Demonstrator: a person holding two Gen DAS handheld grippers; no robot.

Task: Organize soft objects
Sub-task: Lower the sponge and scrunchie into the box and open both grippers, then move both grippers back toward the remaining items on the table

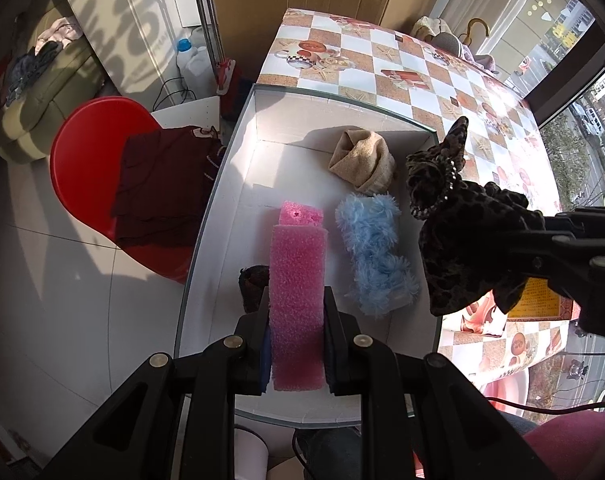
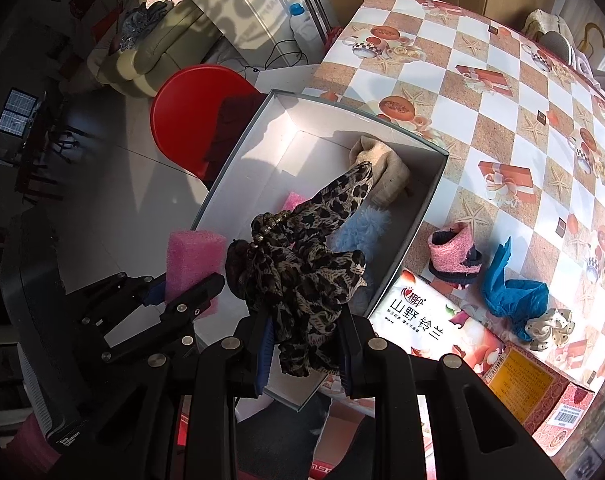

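Over white box [image 1: 238,184], left tongs [image 1: 296,312] clamp pink foam [image 1: 298,280], right tongs [image 2: 304,344] grip leopard scarf [image 2: 302,276], both steeply downward.

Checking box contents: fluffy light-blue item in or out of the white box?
In: the fluffy light-blue item lies on the white cardboard box floor, beside the beige knit item.

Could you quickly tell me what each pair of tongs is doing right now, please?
Left tongs: closed on the pink foam block, above the white box.
Right tongs: closed on the leopard-print fabric.
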